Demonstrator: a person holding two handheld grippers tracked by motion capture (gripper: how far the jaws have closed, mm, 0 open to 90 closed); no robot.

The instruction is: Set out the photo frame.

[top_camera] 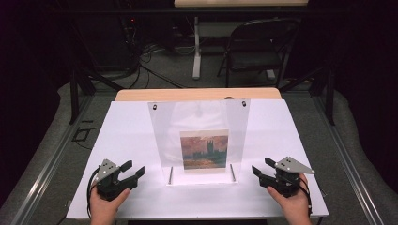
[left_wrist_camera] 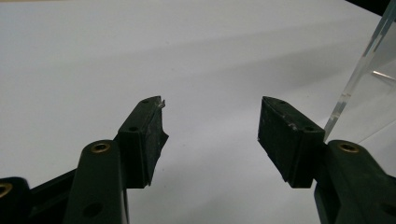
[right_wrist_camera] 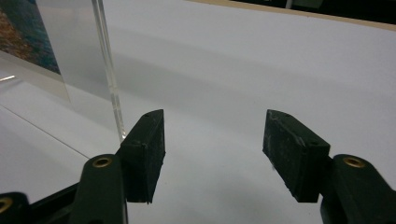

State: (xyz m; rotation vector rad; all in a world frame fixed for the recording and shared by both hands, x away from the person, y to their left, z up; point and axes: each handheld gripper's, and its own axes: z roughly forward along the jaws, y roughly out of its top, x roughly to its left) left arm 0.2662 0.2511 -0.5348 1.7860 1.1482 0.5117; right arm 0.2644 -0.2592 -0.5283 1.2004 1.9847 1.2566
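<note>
Clear acrylic stand (top_camera: 199, 140): upright sloping transparent panel on a flat base, standing on the desk between the two tongs, apart from both.
Picture card (top_camera: 204, 150): square print of a reddish-sky building scene, leaning behind the panel's lower middle, about level with the tongs' tips and between them.
Metal pins (top_camera: 171, 175): two short rods on the stand's base, one toward each tongs.
Desk (top_camera: 131, 136): white sheet over a light wooden top.
Left tongs (top_camera: 131, 170): black, held in the person's left hand (top_camera: 104, 202), jaws spread wide, nothing between them; resting low over the desk, tips toward the stand's left edge.
Right tongs (top_camera: 262, 167): black with grey three-cornered plate, held in the right hand (top_camera: 293, 201), jaws spread wide, nothing between them; tips toward the stand's right edge.
Left gripper view: the stand's clear edge (left_wrist_camera: 359, 65) rises just beyond the right jaw.
Right gripper view: the clear edge (right_wrist_camera: 108, 65) rises just beyond the left jaw, the card (right_wrist_camera: 21, 32) behind it.
</note>
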